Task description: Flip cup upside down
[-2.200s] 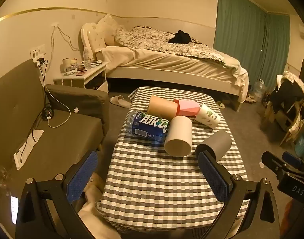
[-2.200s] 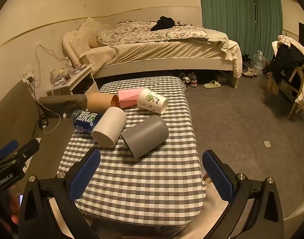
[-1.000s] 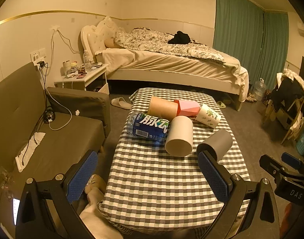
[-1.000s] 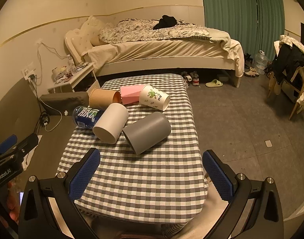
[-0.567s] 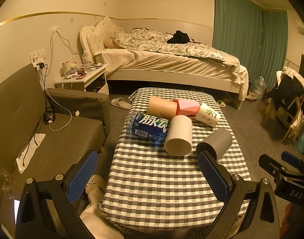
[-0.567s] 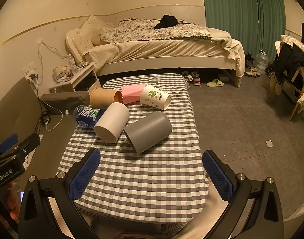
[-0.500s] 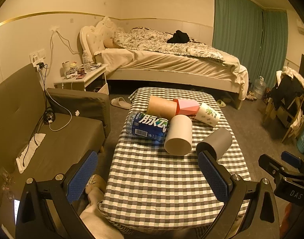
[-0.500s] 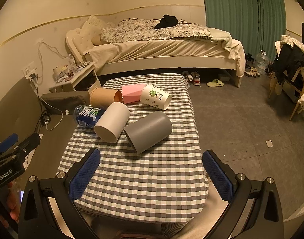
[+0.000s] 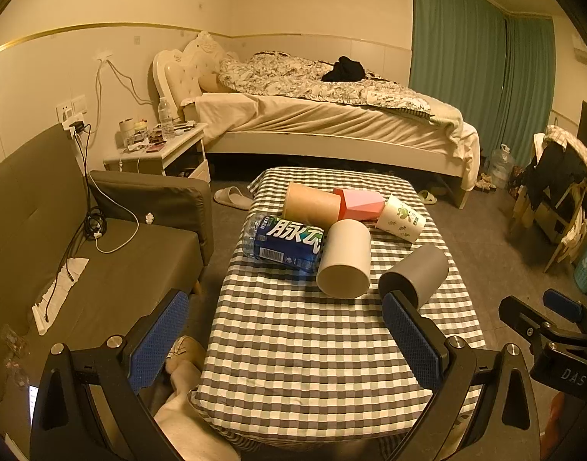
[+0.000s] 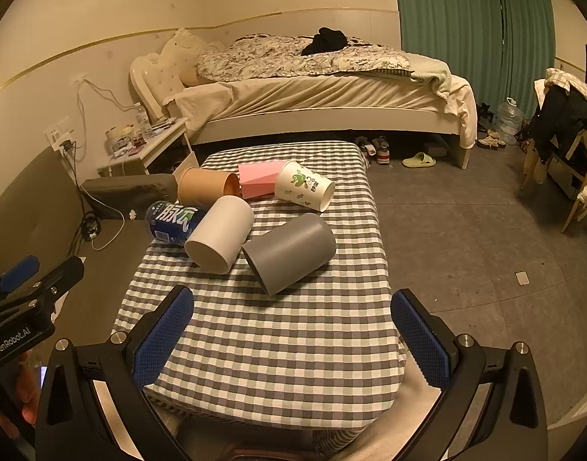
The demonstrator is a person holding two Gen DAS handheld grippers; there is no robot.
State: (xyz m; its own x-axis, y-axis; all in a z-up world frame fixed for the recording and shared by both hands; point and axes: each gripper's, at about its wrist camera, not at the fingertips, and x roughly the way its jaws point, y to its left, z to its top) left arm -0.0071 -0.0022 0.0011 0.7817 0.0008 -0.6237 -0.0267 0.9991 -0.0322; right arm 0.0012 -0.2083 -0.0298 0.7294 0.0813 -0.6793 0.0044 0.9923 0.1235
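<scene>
The grey cup point(image 10: 291, 255) lies on its side on the checked desk point(image 10: 278, 345), its open mouth turned toward the near edge; in the left wrist view the cup point(image 9: 416, 271) is partly hidden behind one blue pad. Just beside it, touching or nearly so, lies a white cup point(image 10: 220, 234), also on its side. Behind that sits a blue-labelled bottle point(image 10: 172, 221), whose cap end is hard to make out. Farther back lie a tan cup point(image 10: 205, 188), a pink box point(image 10: 257, 180) partly covered by its neighbours, and a printed paper cup point(image 10: 305, 186).

The right hand-held gripper point(image 10: 293, 338) hangs over the near part of the desk with its fingers spread wide, holding nothing, well apart from the grey cup. The left hand-held gripper point(image 9: 286, 336) is likewise spread and empty, off the desk's near left corner. Each gripper shows only partly at the edge of the other's view.

A bed point(image 10: 332, 96) stands beyond the desk, its far side cut off by bedding.
</scene>
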